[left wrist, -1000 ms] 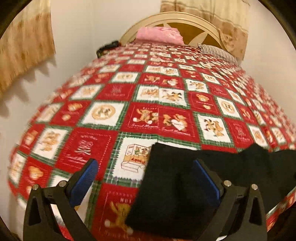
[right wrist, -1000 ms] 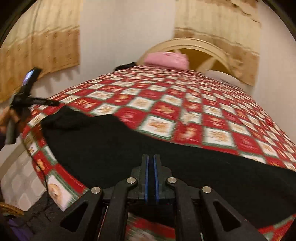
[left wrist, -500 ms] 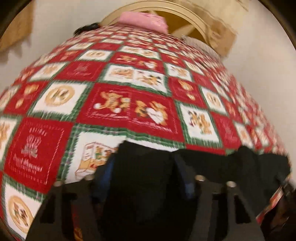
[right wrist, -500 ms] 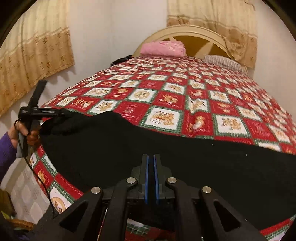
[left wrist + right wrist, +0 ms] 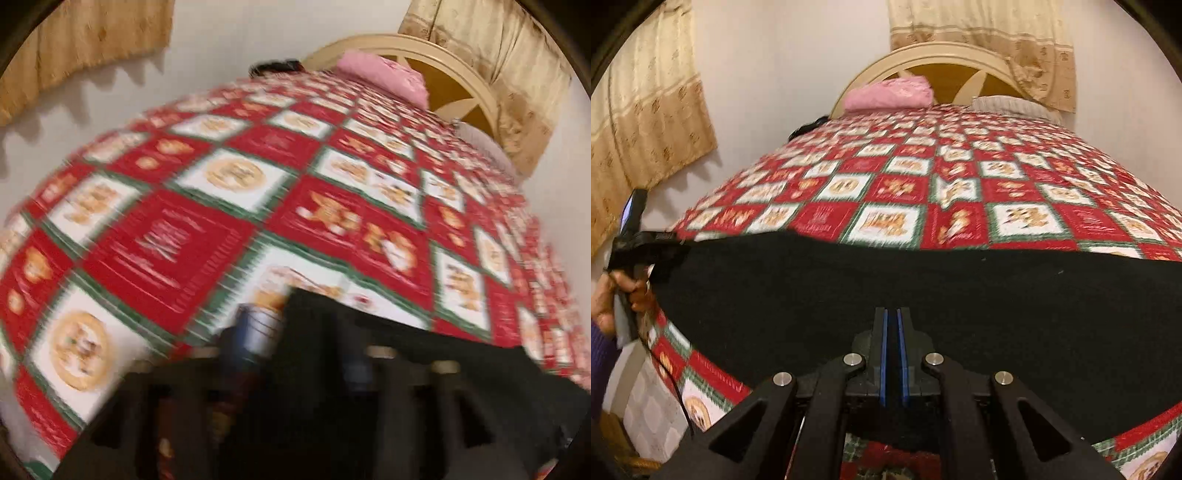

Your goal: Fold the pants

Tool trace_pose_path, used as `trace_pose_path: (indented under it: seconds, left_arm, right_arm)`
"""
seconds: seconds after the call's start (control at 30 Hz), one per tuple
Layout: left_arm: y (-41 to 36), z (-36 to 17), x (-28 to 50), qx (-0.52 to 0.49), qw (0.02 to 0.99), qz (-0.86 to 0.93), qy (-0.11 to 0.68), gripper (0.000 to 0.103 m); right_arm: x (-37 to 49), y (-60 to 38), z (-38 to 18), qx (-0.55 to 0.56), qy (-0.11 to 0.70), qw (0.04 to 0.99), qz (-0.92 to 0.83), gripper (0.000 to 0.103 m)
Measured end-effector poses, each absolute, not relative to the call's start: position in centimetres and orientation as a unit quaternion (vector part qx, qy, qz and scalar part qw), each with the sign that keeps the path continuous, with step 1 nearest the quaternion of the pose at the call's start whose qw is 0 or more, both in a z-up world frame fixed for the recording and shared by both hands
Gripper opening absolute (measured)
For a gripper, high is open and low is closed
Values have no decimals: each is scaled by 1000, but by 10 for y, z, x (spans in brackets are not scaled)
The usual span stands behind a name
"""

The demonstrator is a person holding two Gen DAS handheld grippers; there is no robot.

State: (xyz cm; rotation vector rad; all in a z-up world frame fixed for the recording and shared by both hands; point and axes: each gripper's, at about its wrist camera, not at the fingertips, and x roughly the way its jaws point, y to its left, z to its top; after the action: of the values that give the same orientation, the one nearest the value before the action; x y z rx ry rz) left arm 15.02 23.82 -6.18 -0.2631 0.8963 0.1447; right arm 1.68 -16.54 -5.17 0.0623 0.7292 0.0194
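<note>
Right wrist view: black pants lay spread across the near edge of a red patchwork quilt.
The right gripper was clamped shut on the pants; blur hid the left gripper's state.

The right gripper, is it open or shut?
Shut: the right gripper shows blue pads nearly together, over the black pants.

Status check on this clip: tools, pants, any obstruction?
Right tool shut on the black pants at the near edge. Left tool at the pants' end, grip blurred, cannot confirm. Pants spread flat across the quilt. Nothing in the way.
</note>
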Motion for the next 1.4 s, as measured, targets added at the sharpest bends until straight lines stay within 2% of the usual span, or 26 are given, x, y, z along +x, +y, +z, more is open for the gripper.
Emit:
trace_pose_path:
  seconds: [0.03, 0.17, 0.3, 0.37, 0.53, 0.57, 0.67, 0.77, 0.83, 0.93, 1.03, 1.1, 1.17, 1.2, 1.4]
  left_arm:
    - [242, -58, 149, -121, 890, 79, 433, 79]
    - [260, -28, 131, -90, 906, 107, 400, 79]
    - [232, -9, 107, -33, 927, 76, 366, 79]
    - [208, -13, 102, 4, 930, 46, 366, 79]
    - [172, -53, 90, 86, 914, 26, 397, 79]
    - [172, -64, 88, 100, 909, 33, 404, 80]
    - [188, -65, 82, 53, 913, 40, 402, 87]
    - [200, -61, 87, 19, 907, 46, 419, 88]
    - [196, -56, 85, 18, 905, 57, 421, 87]
    - [175, -40, 76, 14, 917, 41, 396, 87]
    - [147, -26, 75, -2, 926, 2, 377, 89]
    - [120, -20, 78, -6, 929, -39, 368, 94]
    - [85, -20, 83, 2, 927, -73, 368, 96]
    - [69, -22, 84, 9, 924, -87, 372, 96]
    - [0, -38, 80, 41, 905, -152, 394, 96]
  right_arm:
    - [16, -162, -55, 19, 363, 932, 14, 5]
    - [10, -153, -55, 9, 363, 931, 46, 5]
    - [20, -132, -44, 22, 346, 932, 103, 5]
    - [28, -119, -45, 30, 348, 929, 120, 5]
    - [32, -85, -81, 21, 415, 894, 164, 6]
    - [24, -84, -81, 16, 400, 902, 162, 6]
    - [5, -84, -82, 9, 391, 905, 169, 7]
    - [2, -93, -82, 40, 409, 892, 188, 8]
    - [2, -104, -76, 70, 422, 882, 197, 8]
    - [-15, -143, -43, 93, 359, 916, 154, 8]
    - [-26, -187, -13, 65, 316, 944, 72, 9]
    - [-30, -222, -2, 44, 307, 951, -2, 12]
    - [-34, -260, 0, 41, 310, 948, -65, 24]
    - [-37, -276, -1, 39, 312, 945, -87, 26]
    - [-71, -371, -23, 45, 344, 914, -210, 26]
